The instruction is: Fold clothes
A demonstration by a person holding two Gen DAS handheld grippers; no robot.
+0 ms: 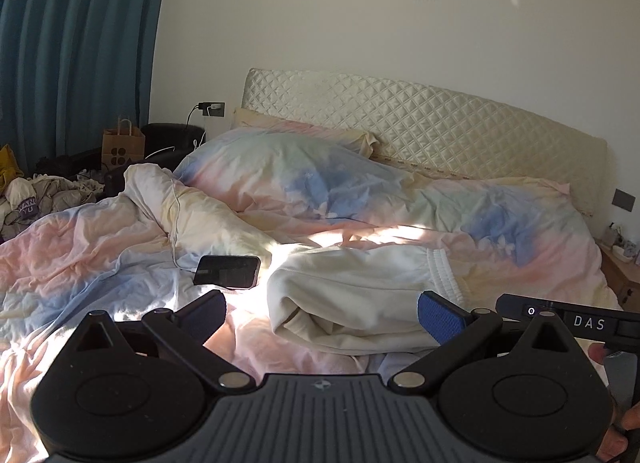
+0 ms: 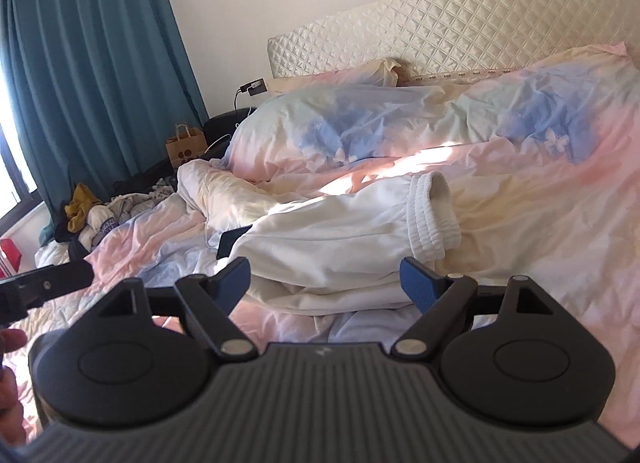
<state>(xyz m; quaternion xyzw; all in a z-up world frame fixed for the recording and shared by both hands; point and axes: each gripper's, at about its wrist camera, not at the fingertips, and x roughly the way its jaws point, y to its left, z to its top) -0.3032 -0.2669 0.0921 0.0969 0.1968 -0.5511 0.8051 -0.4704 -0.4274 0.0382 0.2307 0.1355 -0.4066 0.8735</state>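
A cream-white garment with a ribbed elastic band (image 1: 360,295) lies folded over on the pastel bedspread, just ahead of both grippers; it also shows in the right wrist view (image 2: 340,247). My left gripper (image 1: 320,319) is open and empty, its blue pads either side of the garment's near edge. My right gripper (image 2: 326,283) is open and empty, just in front of the garment's near fold. The right gripper's body (image 1: 576,321) shows at the right of the left wrist view.
A black phone (image 1: 227,271) lies on the bedspread left of the garment, with a white cable. Pillows (image 1: 304,179) and a quilted headboard (image 1: 420,123) are behind. A clothes pile (image 2: 96,215), paper bag (image 2: 186,147) and blue curtain (image 2: 92,63) are on the left.
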